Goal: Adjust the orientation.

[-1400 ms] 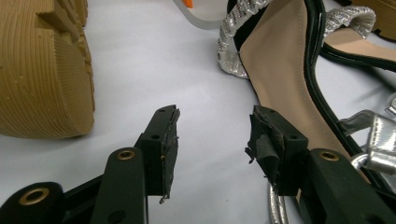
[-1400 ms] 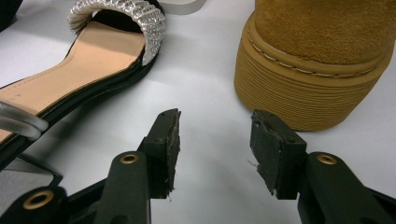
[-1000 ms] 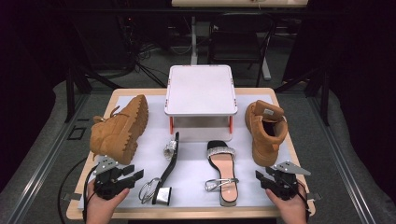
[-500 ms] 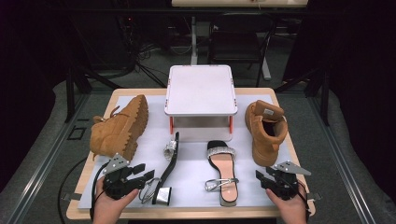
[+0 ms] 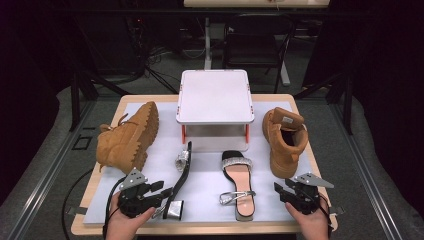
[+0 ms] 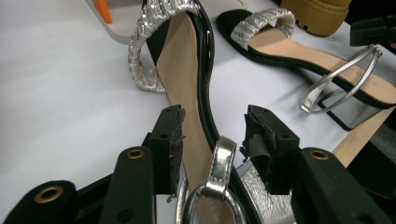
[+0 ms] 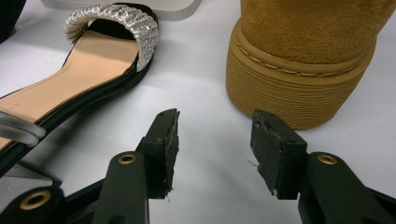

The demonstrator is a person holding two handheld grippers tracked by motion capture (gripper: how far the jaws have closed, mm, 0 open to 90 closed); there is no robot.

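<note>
The black heeled sandal with a silver rhinestone toe band and silver ankle strap (image 6: 196,93) lies on its side directly ahead of my left tongs (image 6: 212,135). Its sole edge and metallic strap loop sit between the two spread jaws; whether the pads touch it, I cannot tell. In the high view this tilted sandal (image 5: 181,175) runs away from my left tongs (image 5: 161,188) toward the white raised platform with orange legs (image 5: 214,96), its silver block heel nearest my left hand (image 5: 129,220).

The matching black sandal standing flat on its sole (image 5: 239,182) lies between my two tongs. In the right gripper view it (image 7: 79,70) is ahead and to the left of my right tongs (image 7: 212,135).

My right tongs (image 5: 281,188) are open and hold nothing, resting low over the pale grey table mat (image 5: 205,192). The upright tan suede boot with a ribbed sole (image 7: 303,70) stands just ahead and to the right of them, with its opening facing up (image 5: 284,137).

A second tan boot lying on its side (image 5: 127,137) rests ahead of my left tongs, on their outer side.
</note>
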